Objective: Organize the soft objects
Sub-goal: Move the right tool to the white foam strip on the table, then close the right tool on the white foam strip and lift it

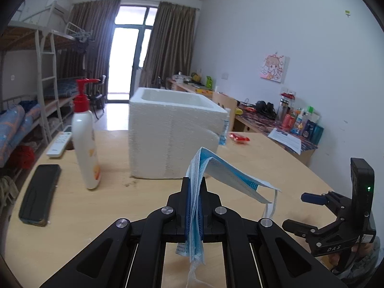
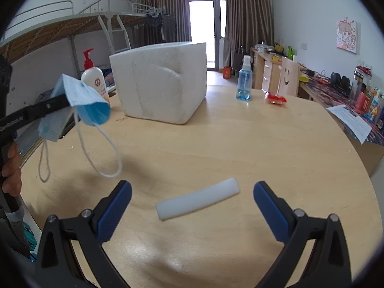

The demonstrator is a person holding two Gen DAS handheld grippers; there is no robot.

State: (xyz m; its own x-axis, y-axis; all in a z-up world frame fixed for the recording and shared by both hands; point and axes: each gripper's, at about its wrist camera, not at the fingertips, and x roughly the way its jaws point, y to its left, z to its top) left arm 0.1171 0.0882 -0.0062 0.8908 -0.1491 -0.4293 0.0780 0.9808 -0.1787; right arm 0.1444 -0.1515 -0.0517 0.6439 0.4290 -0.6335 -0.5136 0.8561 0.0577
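My left gripper (image 1: pixel 195 180) is shut on a stack of blue face masks (image 1: pixel 230 174), held above the wooden table (image 1: pixel 108 206) just in front of the white foam box (image 1: pixel 172 132). In the right wrist view the masks (image 2: pixel 86 100) hang at the left with ear loops dangling, short of the foam box (image 2: pixel 160 81). My right gripper (image 2: pixel 192 189) stands open with nothing in it. A white foam strip (image 2: pixel 198 199) lies flat on the table (image 2: pixel 240 144) between and just beyond its blue fingers (image 2: pixel 115 211). The right gripper (image 1: pixel 312 198) also shows at the right of the left wrist view.
A white lotion bottle with red pump (image 1: pixel 85 134), a black phone (image 1: pixel 39 194) and a white remote (image 1: pixel 59 144) lie left of the box. A blue spray bottle (image 2: pixel 244 81) and a red packet (image 2: pixel 276 99) sit right of it. A cluttered desk (image 2: pixel 348 100) lines the right wall.
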